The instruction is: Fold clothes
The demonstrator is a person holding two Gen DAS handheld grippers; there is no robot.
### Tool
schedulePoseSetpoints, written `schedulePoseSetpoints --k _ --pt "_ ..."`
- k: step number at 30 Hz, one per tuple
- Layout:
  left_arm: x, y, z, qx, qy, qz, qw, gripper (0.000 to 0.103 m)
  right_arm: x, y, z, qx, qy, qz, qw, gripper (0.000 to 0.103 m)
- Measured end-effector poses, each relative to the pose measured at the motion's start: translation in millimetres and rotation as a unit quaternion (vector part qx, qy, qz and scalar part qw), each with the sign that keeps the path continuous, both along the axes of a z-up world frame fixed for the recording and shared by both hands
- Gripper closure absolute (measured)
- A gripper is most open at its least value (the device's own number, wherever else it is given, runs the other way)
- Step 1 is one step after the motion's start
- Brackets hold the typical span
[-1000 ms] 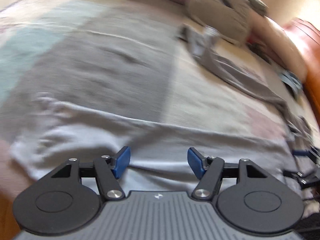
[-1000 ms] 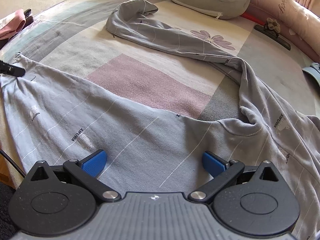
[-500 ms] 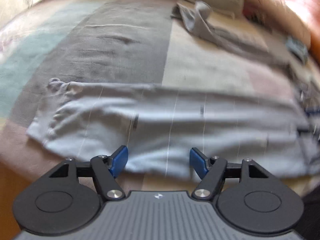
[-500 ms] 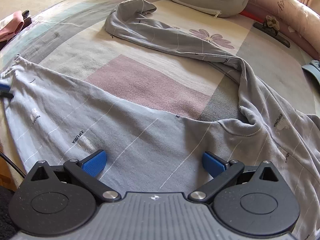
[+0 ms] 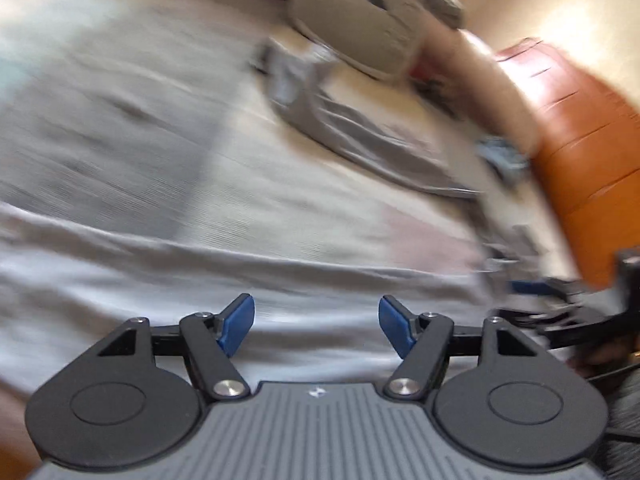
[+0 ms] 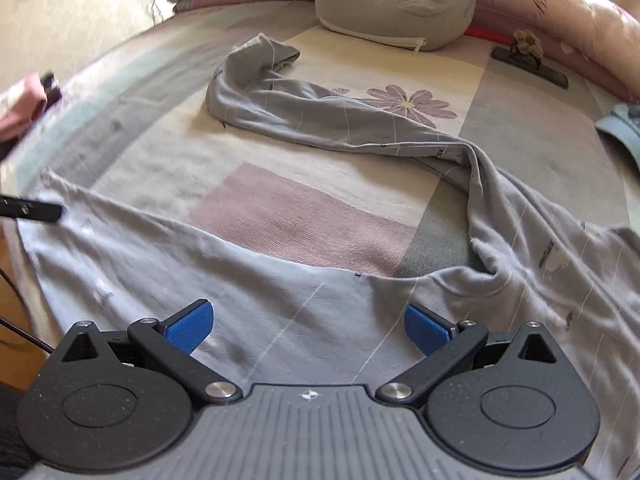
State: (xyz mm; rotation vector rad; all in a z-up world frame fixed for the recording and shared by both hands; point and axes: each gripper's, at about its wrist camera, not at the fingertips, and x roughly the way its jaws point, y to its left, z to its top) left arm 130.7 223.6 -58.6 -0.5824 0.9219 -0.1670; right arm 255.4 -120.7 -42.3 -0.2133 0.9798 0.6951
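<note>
The left gripper (image 5: 316, 326) was seen at the bottom centre of its own view, its blue pads (image 5: 236, 324) set well apart with nothing pinched between them; its jaws had just been opening, and only the pale cloth lay beneath the gap. The right gripper (image 6: 310, 328) was likewise found at the bottom centre of its view, spread wide, with no fabric gripped and the cloth lying flat below its pads (image 6: 188, 326). The grey garment (image 6: 280, 312) was spread across the lower half of the right view, marked with thin white lines; from the right of the frame a long narrow part of it was trailed up toward the upper middle, ending in a crumpled end near the grey pillow (image 6: 396, 4). In the blurred left view the same garment (image 5: 200, 292) was shown as a pale band across the lower frame. All of it was laid on a patchwork bedspread (image 6: 304, 216) of pink, cream and grey blocks, with a purple flower print (image 6: 408, 104) in the upper right of centre. A pink bolster (image 6: 560, 24) was ranged along the top right edge, and a dark clip (image 6: 528, 66) was set just below it. Part of the other tool (image 6: 30, 210) was visible at the left edge, at the garment's corner.
</note>
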Motion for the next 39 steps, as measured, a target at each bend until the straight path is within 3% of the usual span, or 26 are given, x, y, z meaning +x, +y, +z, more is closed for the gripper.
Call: schedulePoseSetpoints --k 2,8,11,13,16,21,24,27,29,32,36,39 --pt "8 -7 -11 -0.016 0.011 -0.016 0.9997 0.034 -1 -1 0 0.007 0.010 -0.009 1.000 0.000" --pt "3 12 -11 0.019 0.017 -0.008 0.9997 0.032 -8 0 -2 -0.001 0.015 -0.021 1.000 0.000" --pt "-4 41 -10 0.078 0.024 0.017 0.9965 0.033 -10 2 -4 -0.001 0.015 -0.023 1.000 0.000" --pt "-9 62 -9 0.090 0.022 0.039 0.9949 0.032 -10 6 -6 -0.003 0.015 -0.024 1.000 0.000" --pt "-12 82 2 0.151 0.034 0.088 0.9840 0.034 -11 13 -6 -0.006 0.014 -0.019 1.000 0.000" --pt "-17 81 -1 0.099 0.012 0.060 0.9932 0.026 -16 24 -5 -0.007 0.015 -0.005 1.000 0.000" --pt "-9 69 -13 0.154 0.017 0.050 0.9867 0.028 -18 32 -8 -0.021 0.017 -0.001 1.000 0.000" --pt "-1 72 -11 0.208 0.010 0.081 0.9747 0.030 -19 38 -11 -0.030 0.021 0.002 0.999 0.000" --pt "6 75 -7 0.224 0.012 0.093 0.9702 0.030 -18 41 -22 -0.051 0.033 -0.002 0.998 0.000" --pt "1 72 4 0.233 -0.003 0.078 0.9694 0.029 -23 47 -30 -0.075 0.018 -0.003 0.997 0.000" --pt "-21 54 12 0.238 -0.013 0.014 0.9710 0.028 -26 45 -31 -0.068 0.010 -0.017 0.997 0.000" --pt "-36 36 3 0.263 -0.008 -0.032 0.9642 0.027 -25 47 -31 -0.071 0.009 -0.025 0.997 0.000"
